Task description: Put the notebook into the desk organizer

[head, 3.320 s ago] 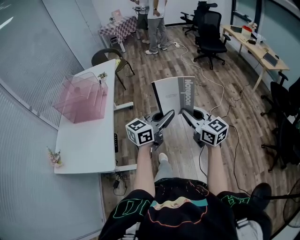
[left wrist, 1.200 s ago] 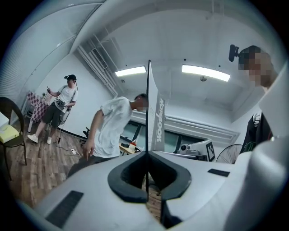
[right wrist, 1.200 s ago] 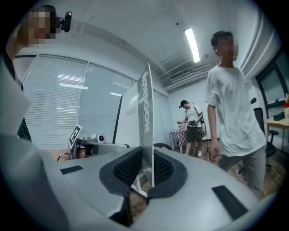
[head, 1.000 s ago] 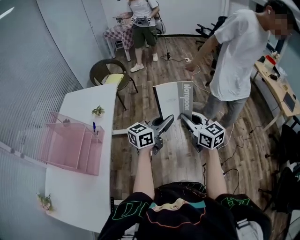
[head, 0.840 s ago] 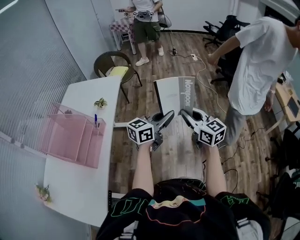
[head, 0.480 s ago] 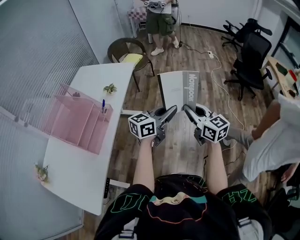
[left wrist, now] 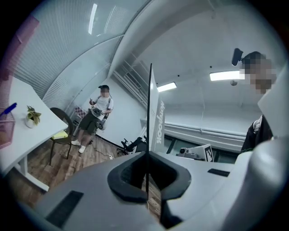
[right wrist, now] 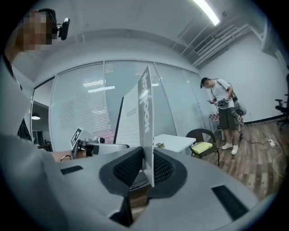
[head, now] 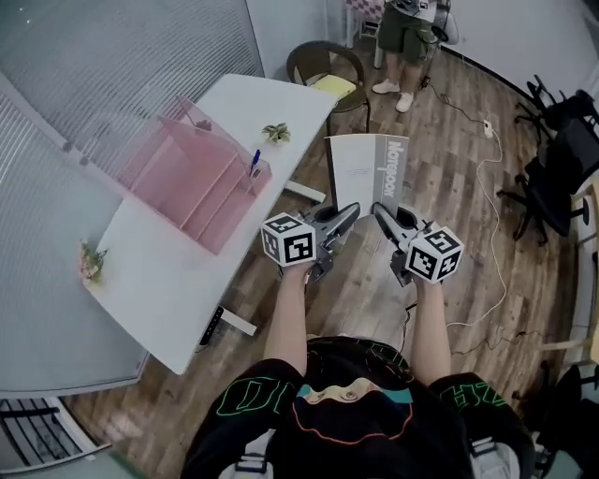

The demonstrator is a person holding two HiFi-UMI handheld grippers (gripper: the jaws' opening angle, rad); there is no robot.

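Note:
A grey-and-white notebook [head: 367, 171] is held upright in the air in front of me, over the wood floor. My left gripper [head: 348, 214] is shut on its lower left edge, and my right gripper [head: 381, 212] is shut on its lower right, by the grey spine. In the left gripper view the notebook [left wrist: 152, 118] shows edge-on between the pads. In the right gripper view the spine of the notebook [right wrist: 145, 110] stands pinched in the jaws. The pink see-through desk organizer [head: 195, 173] stands on the white desk [head: 159, 281] to my left, apart from both grippers.
A blue pen [head: 254, 161] stands at the organizer's corner, and a small plant [head: 276, 133] sits near the desk's far end. Another small plant [head: 90, 261] sits at the desk's left edge. A round chair [head: 325, 67] and a standing person [head: 408, 28] are beyond the desk. Black office chairs [head: 562, 178] stand at right.
The view has swung left: the desk and organizer now lie closer and more central. Both grippers keep the notebook held between them. The person in the white shirt has left the view.

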